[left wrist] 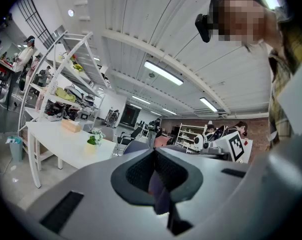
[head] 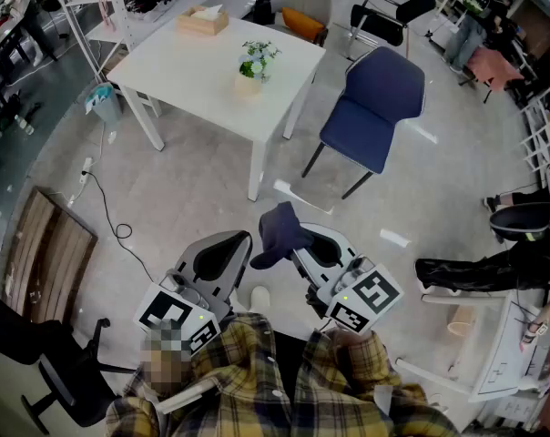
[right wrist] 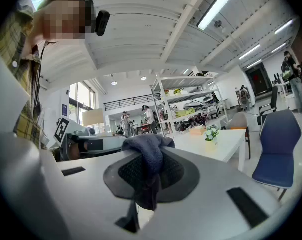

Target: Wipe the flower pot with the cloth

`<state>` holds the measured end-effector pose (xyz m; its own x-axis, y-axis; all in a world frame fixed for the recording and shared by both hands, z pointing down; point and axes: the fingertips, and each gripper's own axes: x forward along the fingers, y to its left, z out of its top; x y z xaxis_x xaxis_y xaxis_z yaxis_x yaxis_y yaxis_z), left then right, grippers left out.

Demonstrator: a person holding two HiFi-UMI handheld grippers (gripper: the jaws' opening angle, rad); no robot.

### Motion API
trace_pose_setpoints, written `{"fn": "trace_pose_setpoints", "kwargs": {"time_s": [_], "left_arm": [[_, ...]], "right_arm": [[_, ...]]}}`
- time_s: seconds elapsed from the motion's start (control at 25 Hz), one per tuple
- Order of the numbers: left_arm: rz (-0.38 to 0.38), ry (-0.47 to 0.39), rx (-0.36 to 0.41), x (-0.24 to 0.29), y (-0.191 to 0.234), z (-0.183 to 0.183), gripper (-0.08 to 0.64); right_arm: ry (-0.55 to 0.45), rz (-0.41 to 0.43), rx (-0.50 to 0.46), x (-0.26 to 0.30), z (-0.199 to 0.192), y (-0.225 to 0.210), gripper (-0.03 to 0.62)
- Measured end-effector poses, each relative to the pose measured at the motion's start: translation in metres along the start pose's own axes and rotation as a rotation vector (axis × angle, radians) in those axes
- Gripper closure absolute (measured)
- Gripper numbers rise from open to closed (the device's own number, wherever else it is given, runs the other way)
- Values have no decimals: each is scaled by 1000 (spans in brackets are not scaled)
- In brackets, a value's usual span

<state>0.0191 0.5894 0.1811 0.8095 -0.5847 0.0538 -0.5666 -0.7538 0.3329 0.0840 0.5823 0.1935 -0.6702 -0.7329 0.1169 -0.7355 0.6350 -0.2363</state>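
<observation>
A white square table (head: 211, 62) stands across an open stretch of grey floor, with a blue padded chair (head: 375, 107) just beside its right corner. A person in a yellow plaid shirt (head: 348, 381) stands well apart from both, holding a grey gripper in each hand.

The right gripper (right wrist: 150, 170) is clamped on a dark blue bunched cloth (head: 280, 228), which bulges over the jaws and hangs in a loose tail below them. The left gripper (left wrist: 155, 170) has its jaws pressed together, and I cannot make out anything held in them.

The small cream flower pot (head: 249, 82), holding green sprigs and pale blossoms, sits near the table's middle, untouched.

Risks, as I judge them:
- The chair crowds the near approach and could be bumped.
- The cloth is pinched at one bunch only, so rubbing may drag it free.
- The pot looks light and nothing braces it, so a one-sided wipe could tip it or push it towards an edge. The left gripper would have to open first to steady it.
- The dangling tail could snag the sprigs.

No brand or wording is readable. Each gripper's cube (head: 364, 297) shows only black-and-white square markers, and the tan tissue box (head: 202, 19) shows no legible print.
</observation>
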Motion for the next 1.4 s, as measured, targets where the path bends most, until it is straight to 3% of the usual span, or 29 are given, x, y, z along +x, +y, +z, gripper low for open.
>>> {"fn": "trace_pose_setpoints", "kwargs": {"time_s": [0.52,0.92,1.4], "left_arm": [[9,-3,53,12,-9,-4,549],[78,-20,70,6,-25,-13,549],[114,-32,26,8,30,-5,549]], "right_arm": [[-29,-1,-11,-16,2,-12,571],[-34,60,-9,-32,-4,-10,571],[10,76,5,18,-8,-21,571]]}}
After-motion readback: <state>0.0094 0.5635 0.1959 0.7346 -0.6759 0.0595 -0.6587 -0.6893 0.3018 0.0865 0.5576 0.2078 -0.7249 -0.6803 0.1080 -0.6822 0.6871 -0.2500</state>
